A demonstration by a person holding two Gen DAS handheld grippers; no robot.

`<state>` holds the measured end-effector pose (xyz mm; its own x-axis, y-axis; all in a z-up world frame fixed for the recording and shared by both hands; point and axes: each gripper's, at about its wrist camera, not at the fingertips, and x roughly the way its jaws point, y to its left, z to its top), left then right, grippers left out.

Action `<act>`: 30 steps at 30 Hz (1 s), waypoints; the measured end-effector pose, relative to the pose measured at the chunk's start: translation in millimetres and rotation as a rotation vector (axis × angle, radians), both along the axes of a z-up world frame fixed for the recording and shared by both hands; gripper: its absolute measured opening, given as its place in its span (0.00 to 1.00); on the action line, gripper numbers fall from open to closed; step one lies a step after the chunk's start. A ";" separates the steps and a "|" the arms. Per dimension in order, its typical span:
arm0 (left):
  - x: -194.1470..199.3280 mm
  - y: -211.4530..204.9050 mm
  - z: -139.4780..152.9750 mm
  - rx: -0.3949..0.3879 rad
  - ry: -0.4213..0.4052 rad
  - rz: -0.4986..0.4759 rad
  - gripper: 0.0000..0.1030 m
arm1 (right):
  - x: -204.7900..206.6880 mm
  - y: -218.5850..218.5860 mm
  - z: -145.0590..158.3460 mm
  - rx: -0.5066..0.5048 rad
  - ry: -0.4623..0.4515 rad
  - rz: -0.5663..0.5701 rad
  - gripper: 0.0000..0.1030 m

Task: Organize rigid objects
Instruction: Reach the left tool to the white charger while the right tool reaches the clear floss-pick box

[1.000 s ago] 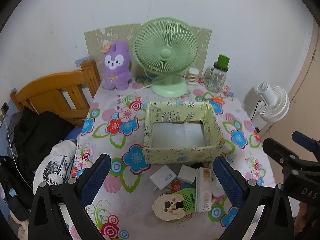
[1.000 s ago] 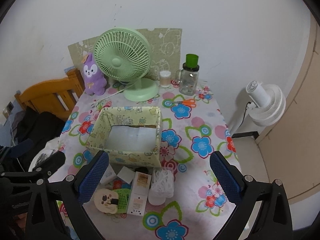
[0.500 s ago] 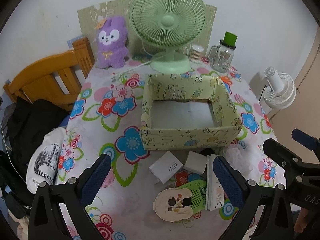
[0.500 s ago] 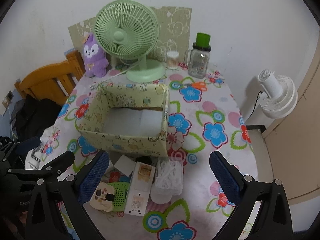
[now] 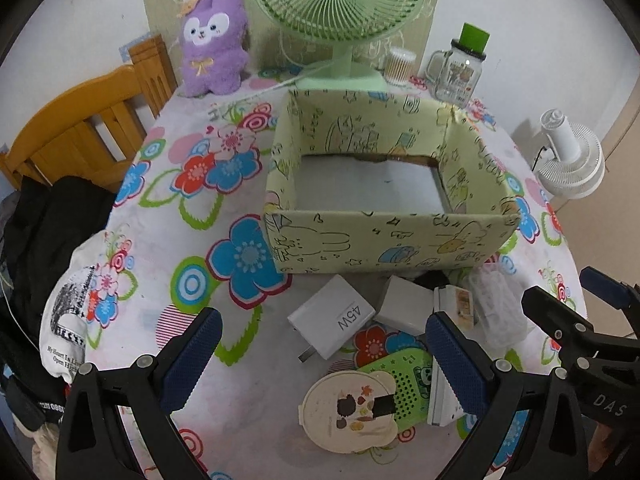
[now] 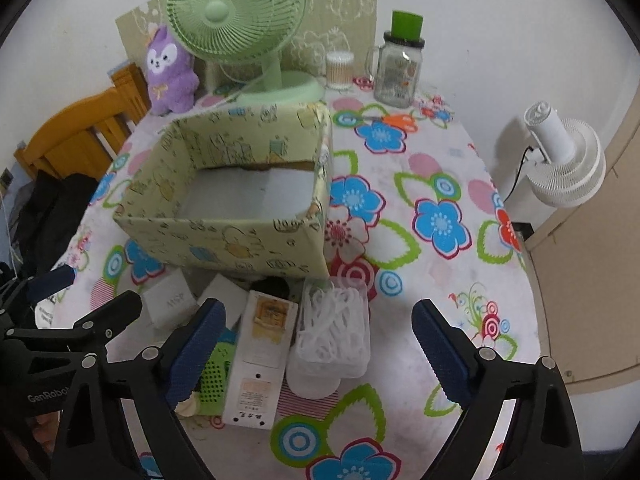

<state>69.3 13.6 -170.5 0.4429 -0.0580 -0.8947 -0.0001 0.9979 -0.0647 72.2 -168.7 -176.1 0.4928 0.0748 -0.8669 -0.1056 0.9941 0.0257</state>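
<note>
Both the left gripper (image 5: 320, 356) and right gripper (image 6: 318, 344) hang with jaws released, the right's just narrowing, above clutter before the box (image 5: 384, 240).

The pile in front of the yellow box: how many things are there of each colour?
White: 3 (charger, small block, long box)
Green: 1 (perforated gadget)
Cream: 1 (round case)
Clear: 1 (tub of floss picks)
Black: 1 (half-hidden object)
Total: 7
</note>
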 end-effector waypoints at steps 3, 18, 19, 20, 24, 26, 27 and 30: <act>4.9 -1.9 -7.4 0.003 0.007 -0.006 0.99 | 4.0 -1.4 -11.2 -0.011 0.019 -0.013 0.92; 19.8 -3.4 -43.8 0.031 0.077 -0.002 0.99 | 17.9 -3.7 -54.7 -0.109 0.089 -0.025 0.85; 20.9 -3.3 -46.1 0.035 0.082 -0.003 0.99 | 18.8 -4.0 -57.4 -0.113 0.095 -0.026 0.85; 21.7 -3.1 -47.9 0.040 0.086 -0.004 0.99 | 20.2 -4.7 -60.8 -0.112 0.106 -0.027 0.85; 25.9 -1.8 -55.2 0.052 0.100 0.000 0.99 | 25.0 -8.3 -69.5 -0.097 0.132 -0.042 0.85; 27.9 -0.8 -58.8 0.051 0.105 -0.001 0.98 | 27.0 -9.1 -72.3 -0.094 0.138 -0.044 0.84; 28.6 -0.8 -60.5 0.055 0.107 -0.003 0.98 | 28.0 -9.6 -73.9 -0.091 0.142 -0.045 0.84; 30.4 -3.8 -68.1 0.091 0.115 -0.025 0.98 | 30.0 -10.1 -77.0 -0.080 0.150 -0.048 0.81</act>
<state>99.7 9.9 -238.6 0.3370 0.0158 -0.9414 0.0223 0.9994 0.0248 102.2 -178.8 -253.1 0.3591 -0.0174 -0.9331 -0.0590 0.9974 -0.0414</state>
